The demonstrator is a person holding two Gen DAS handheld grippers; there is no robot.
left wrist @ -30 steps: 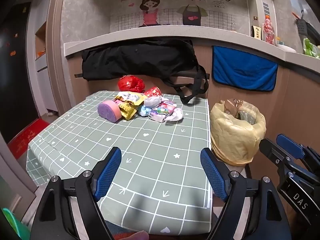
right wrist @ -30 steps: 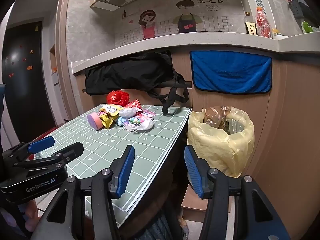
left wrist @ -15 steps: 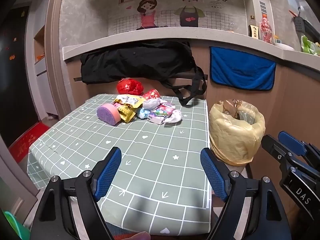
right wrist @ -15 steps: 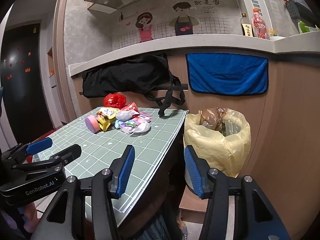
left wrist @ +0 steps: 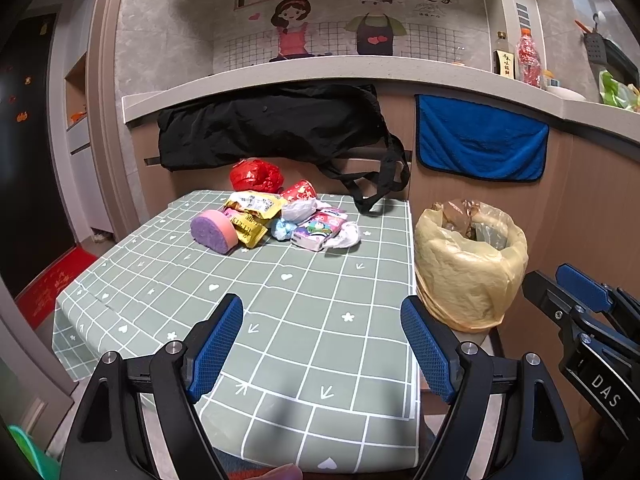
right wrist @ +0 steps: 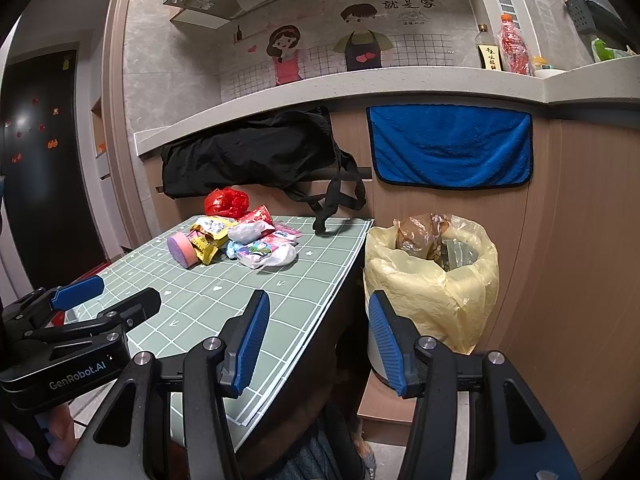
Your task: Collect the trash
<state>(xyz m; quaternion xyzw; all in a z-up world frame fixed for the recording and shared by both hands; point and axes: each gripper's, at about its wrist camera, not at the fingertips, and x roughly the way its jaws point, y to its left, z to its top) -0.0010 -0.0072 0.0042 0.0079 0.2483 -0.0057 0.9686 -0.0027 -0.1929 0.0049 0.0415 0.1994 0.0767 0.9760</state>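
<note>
Left gripper (left wrist: 322,344) wide, empty, near green checked table (left wrist: 280,320). Right gripper (right wrist: 316,340) wide, empty. Colourful wrapper pile (left wrist: 276,216) far. Yellow-bagged round bin (left wrist: 468,264) right.

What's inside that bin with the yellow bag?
The bin already holds crumpled brownish plastic and some grey-green packaging near the top. Anything deeper is hidden by the bag's sides and that top layer.
</note>
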